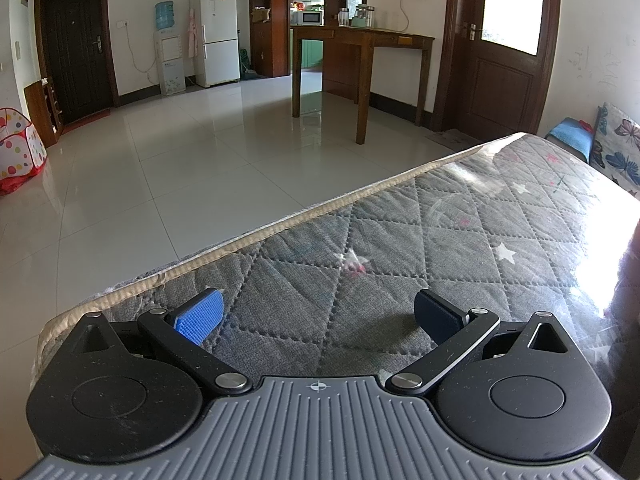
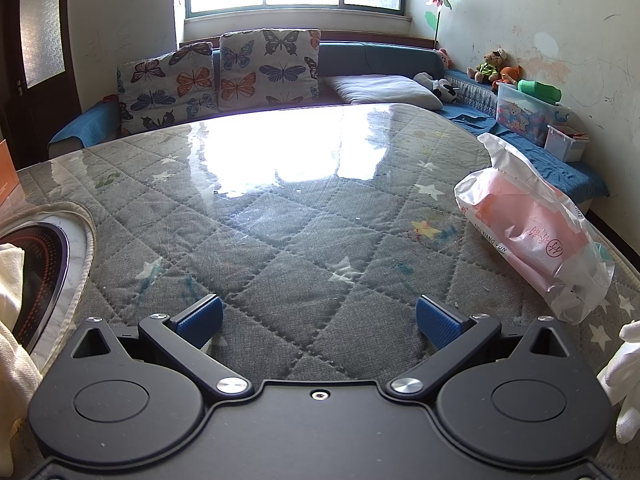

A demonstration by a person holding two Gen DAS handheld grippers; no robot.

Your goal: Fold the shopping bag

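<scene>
Right wrist view is showing pretty much a starting position, as far as I can tell. Nearest the camera the right gripper is hovering low over the bench, jaws spread wide with nothing between them, just quilted grey star-print cover under a glossy clear sheet. Off at the right edge a white-gloved hand is poking into frame. On the left there's a round inset cooktop sunk into the bench and some cream cloth in the corner.

A bit further out, on the right side of the bench, the shopping bag is lying crumpled on its side. It's a white, partly see-through plastic one with something pink showing through, so it's looking stuffed or bunched up, not flattened, and nothing is touching it. Behind that the butterfly cushions are sitting on the sofa under the window.

Left wrist view: the left gripper is doing the same thing, jaws wide and empty over bare quilt near the bench edge, with tiled floor, a wooden table and a fridge beyond. No bag in that view at all.

So my read: zero folds done yet. Reaching the bag, flattening it and every fold are all still to come.
</scene>
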